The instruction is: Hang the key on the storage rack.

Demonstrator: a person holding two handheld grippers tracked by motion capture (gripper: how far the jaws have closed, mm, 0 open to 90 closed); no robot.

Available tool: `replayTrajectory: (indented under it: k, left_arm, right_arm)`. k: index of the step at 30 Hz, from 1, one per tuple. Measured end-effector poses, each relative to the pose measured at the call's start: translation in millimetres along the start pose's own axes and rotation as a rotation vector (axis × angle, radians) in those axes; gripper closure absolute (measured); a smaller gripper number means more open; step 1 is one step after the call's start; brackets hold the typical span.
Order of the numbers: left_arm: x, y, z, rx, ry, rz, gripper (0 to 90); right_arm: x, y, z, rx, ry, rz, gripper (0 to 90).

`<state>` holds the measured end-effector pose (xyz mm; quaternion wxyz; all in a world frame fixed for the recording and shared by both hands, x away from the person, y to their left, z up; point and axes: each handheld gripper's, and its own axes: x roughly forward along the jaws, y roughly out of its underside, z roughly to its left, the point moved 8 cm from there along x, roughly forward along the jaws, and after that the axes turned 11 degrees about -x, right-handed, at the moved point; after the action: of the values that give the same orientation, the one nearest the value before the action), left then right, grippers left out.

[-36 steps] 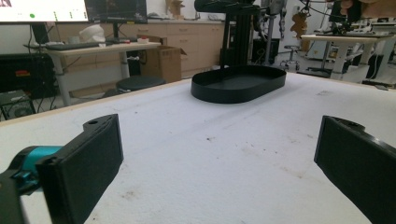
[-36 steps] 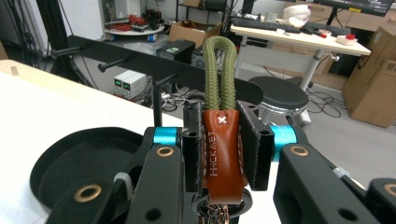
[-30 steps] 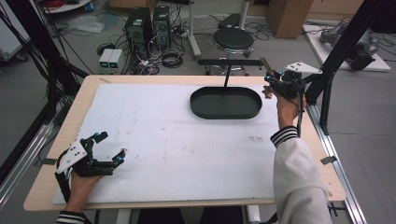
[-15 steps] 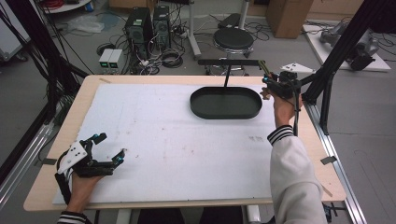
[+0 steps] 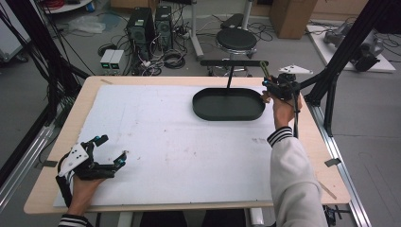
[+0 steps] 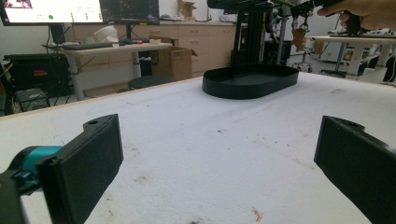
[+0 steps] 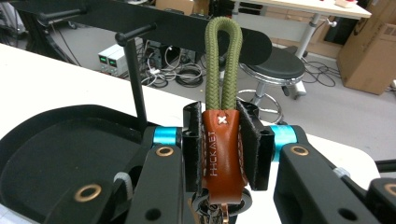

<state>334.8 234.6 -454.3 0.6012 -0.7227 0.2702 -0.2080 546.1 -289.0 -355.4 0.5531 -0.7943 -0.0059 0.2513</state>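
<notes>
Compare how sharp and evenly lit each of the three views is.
High view: even light, soft detail, right gripper small. Left gripper view: black tray sharp, near left gripper pads slightly soft. Right gripper view: brown leather tab and green cord loop crisp, background softer.

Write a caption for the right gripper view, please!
Right gripper clamps a brown leather keychain with green loop above the tray.

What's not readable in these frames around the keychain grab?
- Lower end of the brown leather keychain with green rope loop: right gripper view, cut off by the bottom edge and the right claw.
- Same keychain, high view: too small, behind the hand.
- Black hanger stand's base: hidden behind the black oval tray.
</notes>
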Motion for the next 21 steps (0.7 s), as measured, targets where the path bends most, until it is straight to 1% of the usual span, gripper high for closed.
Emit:
replayTrajectory:
  k: [3,8,19,21]
  left_arm:
    - [0.1,0.1,-0.2,-0.001,0.000,0.001,1.7]
    - [0.3,0.0,0.0,-0.001,-0.001,0.000,1.7]
    - [0.4,0.1,-0.1,0.003,-0.004,0.003,1.7]
    - [0.5,0.2,-0.3,0.003,-0.004,0.002,1.7]
  right_arm:
    - [1.8,0.5,0.1,0.004,0.006,0.003,72.7]
    - [5.6,3.1,0.9,0.008,0.006,0.017,72.7]
    - [15.0,7.3,2.4,0.017,0.004,0.028,72.7]
    - [18.0,9.4,2.7,0.018,0.005,0.038,72.7]
